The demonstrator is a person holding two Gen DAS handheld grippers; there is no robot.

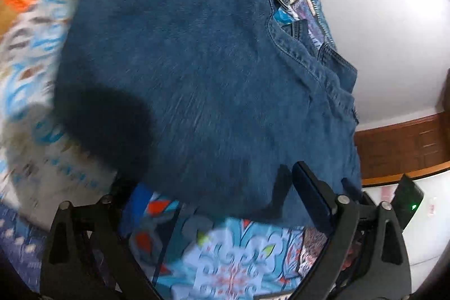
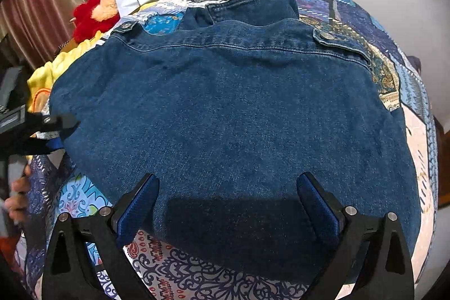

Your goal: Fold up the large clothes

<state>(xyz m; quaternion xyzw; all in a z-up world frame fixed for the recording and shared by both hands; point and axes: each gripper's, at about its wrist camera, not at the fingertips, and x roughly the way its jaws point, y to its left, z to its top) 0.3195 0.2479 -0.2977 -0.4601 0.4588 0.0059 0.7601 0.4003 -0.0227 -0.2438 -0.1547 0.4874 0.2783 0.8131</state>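
Across the middle of the bed (image 2: 416, 131), on a patchwork bedspread (image 2: 197, 269) of blue, white and cream prints, lies a dark blue denim jacket (image 2: 230, 114), back side up and spread flat. Its collar (image 2: 253, 6) points toward the far edge of the bed, with a buttoned shoulder tab (image 2: 329, 37) on either side.

At the near edge, the right gripper (image 2: 227, 201) hovers over the jacket's hem with its blue-padded fingers (image 2: 137, 204) wide apart and nothing between them. Off the jacket's left side the left gripper (image 1: 213, 196) also stands open; one padded finger (image 1: 312, 196) shows over the denim, while the other is hidden by blur. A hand (image 2: 17, 198) shows at the left edge of the right wrist view. Yellow cloth (image 2: 59, 66) and a red fluffy item (image 2: 90, 16) sit toward the far left corner.
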